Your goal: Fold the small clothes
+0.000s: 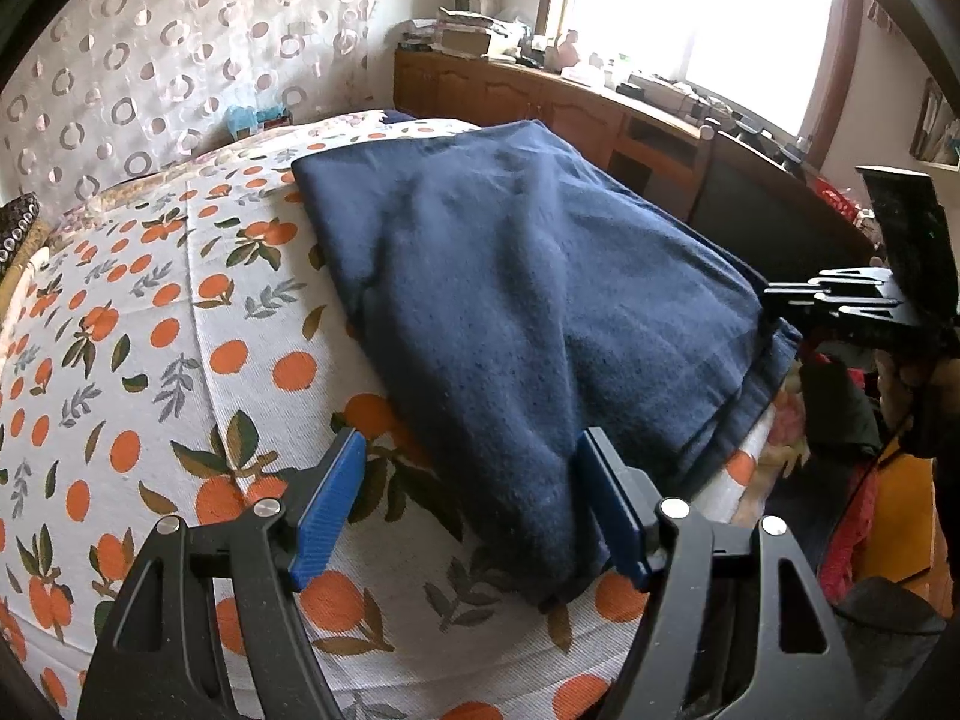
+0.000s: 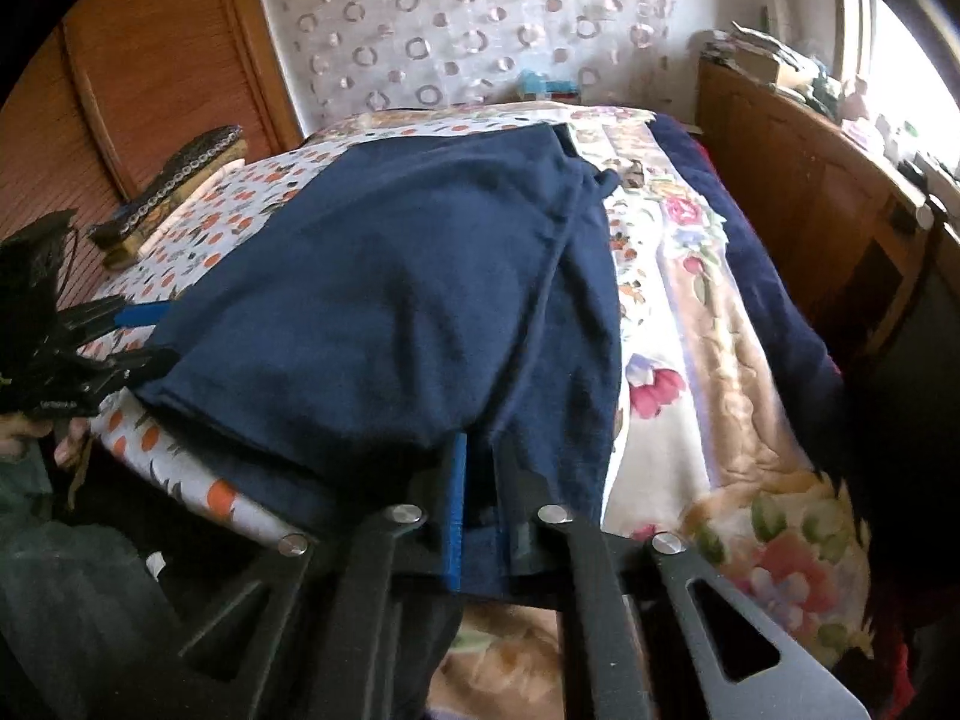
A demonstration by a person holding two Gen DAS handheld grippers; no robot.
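Right gripper [image 2: 480, 480] of mine is clenched on the near edge of the dark blue knit garment [image 2: 390, 300], fabric pinched between its blue pads. Left gripper [image 1: 474, 504] sits spread wide over the garment's near corner, not pinching anything. Garment lies flat on the orange-print white bedsheet [image 1: 150, 330]. Beside it, a floral blanket [image 2: 690, 360]; beyond, a cluttered wooden cabinet [image 1: 540, 96]. Stuff on the cabinet is too blurry to make out.

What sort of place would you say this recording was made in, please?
Most likely a home bedroom: a bed under an orange-print cover, a floral blanket beside it, and a cluttered wooden cabinet beneath a bright window.
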